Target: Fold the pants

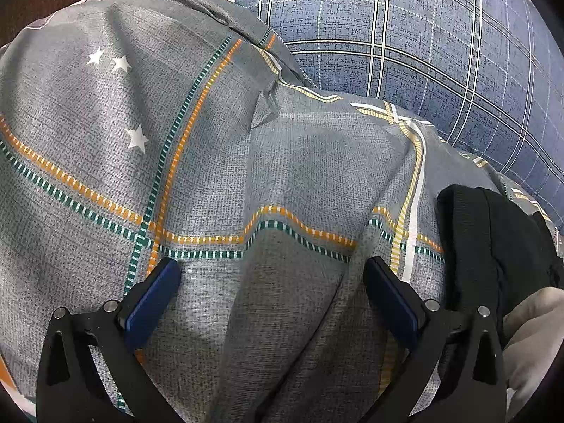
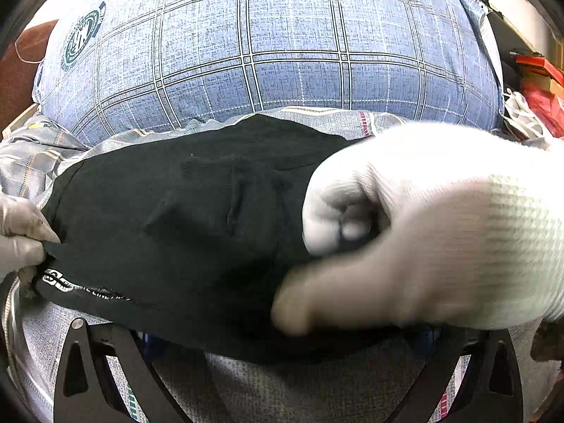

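Black pants (image 2: pixel 183 218) lie bunched on a grey bedsheet (image 1: pixel 211 162) with orange and green stripes, just in front of a blue plaid pillow (image 2: pixel 275 53) on the far side. In the right wrist view the pants drape over the right gripper (image 2: pixel 282 338), hiding its fingertips, so its opening cannot be told. A white-gloved hand (image 2: pixel 440 232) presses the pants at right; another gloved hand (image 2: pixel 21 232) pinches their left edge. The left gripper (image 1: pixel 271 303) hangs wide open, holding nothing, with the pants (image 1: pixel 493 246) just to its right.
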{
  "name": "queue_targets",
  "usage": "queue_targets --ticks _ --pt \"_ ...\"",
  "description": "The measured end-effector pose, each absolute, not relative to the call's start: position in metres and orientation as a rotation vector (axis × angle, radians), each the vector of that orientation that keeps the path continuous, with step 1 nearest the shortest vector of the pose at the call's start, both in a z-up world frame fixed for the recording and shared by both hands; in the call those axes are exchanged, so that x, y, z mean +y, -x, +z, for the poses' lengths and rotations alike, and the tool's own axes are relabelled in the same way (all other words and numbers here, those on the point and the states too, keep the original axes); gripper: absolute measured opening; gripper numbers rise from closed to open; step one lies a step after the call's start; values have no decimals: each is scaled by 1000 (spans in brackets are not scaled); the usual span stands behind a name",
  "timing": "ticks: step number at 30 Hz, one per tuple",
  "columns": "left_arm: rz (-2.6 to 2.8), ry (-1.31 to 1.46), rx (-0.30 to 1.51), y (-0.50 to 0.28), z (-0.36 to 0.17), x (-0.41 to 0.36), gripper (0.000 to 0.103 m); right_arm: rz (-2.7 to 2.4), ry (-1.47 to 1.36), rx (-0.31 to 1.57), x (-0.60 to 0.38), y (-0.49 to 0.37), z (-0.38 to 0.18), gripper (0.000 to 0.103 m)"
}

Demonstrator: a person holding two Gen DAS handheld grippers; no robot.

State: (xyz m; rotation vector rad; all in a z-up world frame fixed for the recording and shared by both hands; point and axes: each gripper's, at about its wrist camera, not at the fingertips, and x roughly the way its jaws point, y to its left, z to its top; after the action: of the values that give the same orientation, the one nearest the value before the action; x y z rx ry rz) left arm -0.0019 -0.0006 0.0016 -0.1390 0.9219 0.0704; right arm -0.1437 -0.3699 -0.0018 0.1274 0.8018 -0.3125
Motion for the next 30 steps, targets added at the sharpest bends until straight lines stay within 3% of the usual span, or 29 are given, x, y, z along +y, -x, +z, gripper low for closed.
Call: queue_targets --ticks 30 --pt "70 139 922 2 2 -1 103 -276 -111 778 -375 145 -2 103"
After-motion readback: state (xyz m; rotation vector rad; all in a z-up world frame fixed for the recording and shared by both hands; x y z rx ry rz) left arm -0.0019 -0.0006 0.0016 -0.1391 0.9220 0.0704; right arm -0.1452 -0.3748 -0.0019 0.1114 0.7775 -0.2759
